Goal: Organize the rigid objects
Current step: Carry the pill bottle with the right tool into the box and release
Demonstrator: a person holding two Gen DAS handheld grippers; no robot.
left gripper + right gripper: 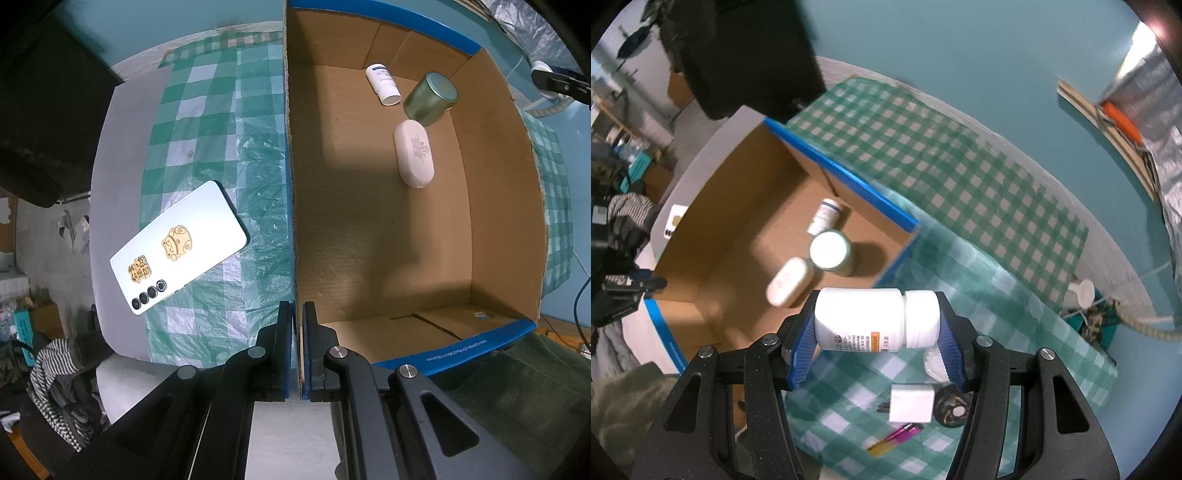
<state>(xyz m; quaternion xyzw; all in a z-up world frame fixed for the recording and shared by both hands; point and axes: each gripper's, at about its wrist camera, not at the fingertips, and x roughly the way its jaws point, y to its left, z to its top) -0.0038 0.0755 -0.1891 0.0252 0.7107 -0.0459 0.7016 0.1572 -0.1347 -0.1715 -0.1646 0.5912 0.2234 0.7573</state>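
Cardboard box (713, 236), open-topped with blue-taped rims, stands on the counter (122, 155) over a green checked cloth (960, 177); every place below is given from it. Phone (177, 247), pale back up with gold stickers, lies flat on the cloth just outside the box's left wall: stiff, thin and slick, and by my judgement fragile, best taken across its long edges. White pill bottle (875, 319), held lengthwise in the air just outside the box's near right corner: judged light, rigid and smooth, prone to roll, so the end-to-end hold suits it. Inside the box, at its far right corner: a green round tin (432, 98), a white oval case (413, 153) and a small white bottle (382, 83) lying on its side. Outside the box, on the cloth to its right: a white charger block (910, 404), a dark round object (953, 406), a pink-and-yellow lighter (894, 439). Right tongs (877, 332): about half spread, blue pads pressed on the pill bottle's base and cap. Left tongs (297, 332): closed, pinching the box's left wall at its near end.
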